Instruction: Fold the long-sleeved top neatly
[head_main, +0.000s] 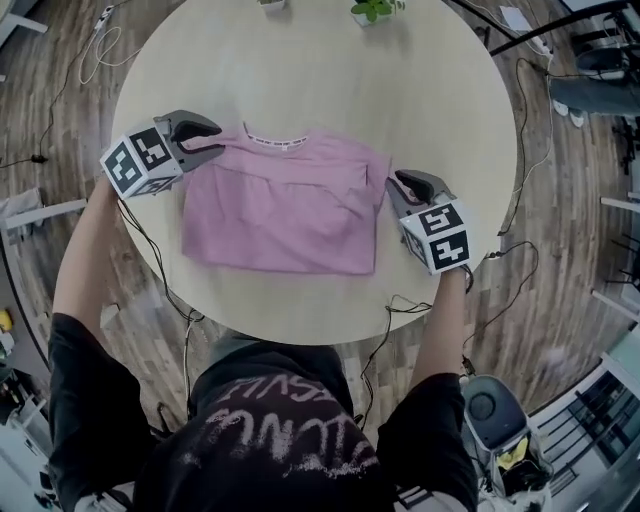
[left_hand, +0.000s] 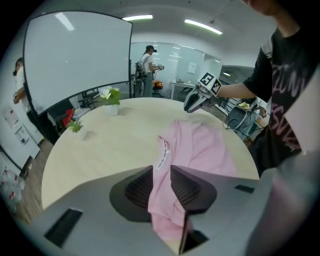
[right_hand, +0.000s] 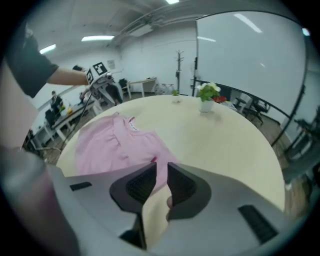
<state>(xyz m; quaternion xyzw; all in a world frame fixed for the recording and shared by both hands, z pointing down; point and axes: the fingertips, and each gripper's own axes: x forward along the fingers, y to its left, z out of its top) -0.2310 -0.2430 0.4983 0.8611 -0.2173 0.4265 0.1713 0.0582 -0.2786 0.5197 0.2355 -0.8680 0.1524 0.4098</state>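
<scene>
Head view, pink top (head_main: 280, 205), folded (roughly rectangular)

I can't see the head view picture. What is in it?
A pink long-sleeved top lies folded into a rough rectangle on a round pale table. The left gripper has the top's left shoulder corner between its jaws, and the right gripper sits at the top's right edge. A person in a black shirt holds both.
</scene>
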